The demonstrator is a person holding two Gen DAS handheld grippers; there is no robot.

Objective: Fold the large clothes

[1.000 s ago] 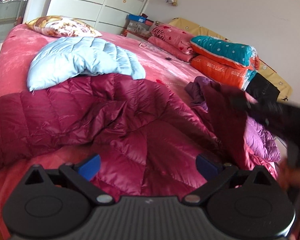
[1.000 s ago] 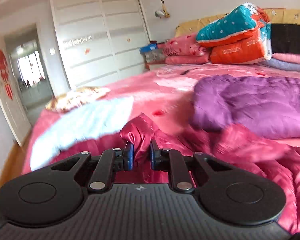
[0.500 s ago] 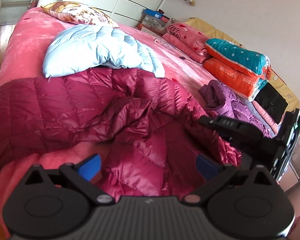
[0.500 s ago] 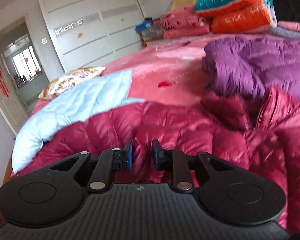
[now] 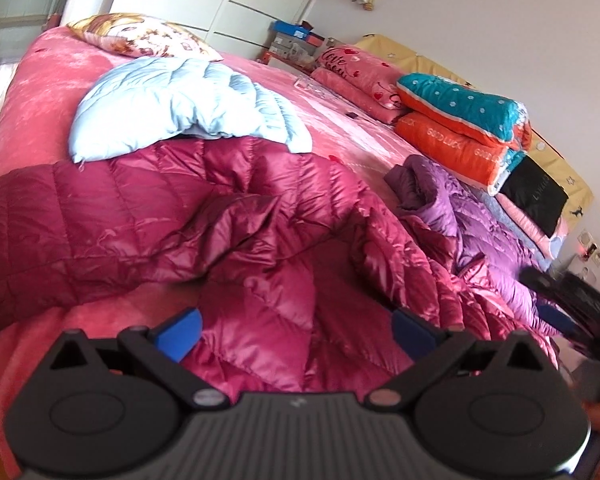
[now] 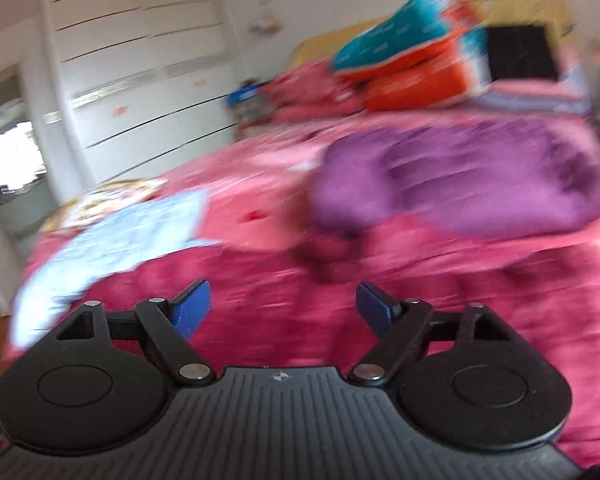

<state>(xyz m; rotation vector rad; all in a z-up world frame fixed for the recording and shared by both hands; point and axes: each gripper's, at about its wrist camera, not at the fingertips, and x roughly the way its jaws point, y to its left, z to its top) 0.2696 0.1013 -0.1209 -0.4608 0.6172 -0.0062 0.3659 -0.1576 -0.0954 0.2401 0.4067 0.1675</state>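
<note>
A large shiny dark red quilted down coat [image 5: 220, 240] lies crumpled across the near part of the pink bed [image 5: 40, 92]. It also shows, blurred, in the right wrist view [image 6: 300, 308]. My left gripper [image 5: 296, 330] is open and empty, just above the coat's near part. My right gripper [image 6: 284, 306] is open and empty above the coat. It shows as a dark blur at the right edge of the left wrist view [image 5: 568, 312].
A light blue down coat [image 5: 180, 108] lies behind the red one. A purple down coat [image 5: 460, 216] lies to the right. Folded quilts [image 5: 460, 128] and pink pillows [image 5: 356, 72] are stacked by the headboard. A patterned pillow [image 5: 140, 36] is at the far left. White wardrobes [image 5: 220, 0] stand behind.
My right gripper held a fold of the red coat, carried it over and has now opened and let it go. It is moving back to the right. The left gripper stayed open.
</note>
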